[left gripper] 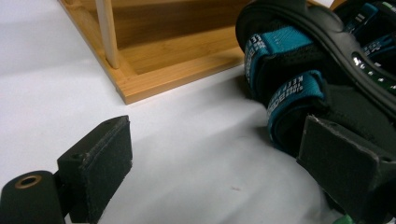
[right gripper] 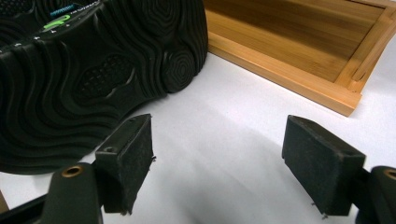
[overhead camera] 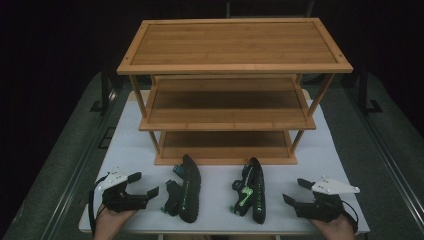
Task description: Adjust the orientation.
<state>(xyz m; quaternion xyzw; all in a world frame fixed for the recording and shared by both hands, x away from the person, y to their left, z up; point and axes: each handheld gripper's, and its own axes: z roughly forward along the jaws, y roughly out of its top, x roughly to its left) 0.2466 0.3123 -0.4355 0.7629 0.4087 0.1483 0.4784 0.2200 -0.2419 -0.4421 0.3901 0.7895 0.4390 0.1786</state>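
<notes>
Two black sandals lie on their sides on the white table in front of a bamboo shelf point(overhead camera: 227, 119). The blue-strapped sandal point(overhead camera: 186, 191) is on the left and the green-trimmed sandal point(overhead camera: 251, 192) on the right. My left gripper point(overhead camera: 145, 184) rests open just left of the blue-strapped one. In the left gripper view that gripper point(left gripper: 219, 163) has bare table between its pads, and the blue-strapped sandal point(left gripper: 299, 70) lies close behind one pad. My right gripper point(overhead camera: 296, 191) stands open right of the green-trimmed sandal. In the right gripper view the gripper point(right gripper: 226, 163) holds nothing, and the sandal's sole point(right gripper: 84, 79) fills the upper left.
The shelf has three tiers. Its bottom tier point(left gripper: 177, 60) lies just beyond the sandals, and one corner of that tier point(right gripper: 348, 100) is ahead of the right gripper. The white table point(overhead camera: 220, 200) ends close to the person's hands. Dark floor surrounds the table.
</notes>
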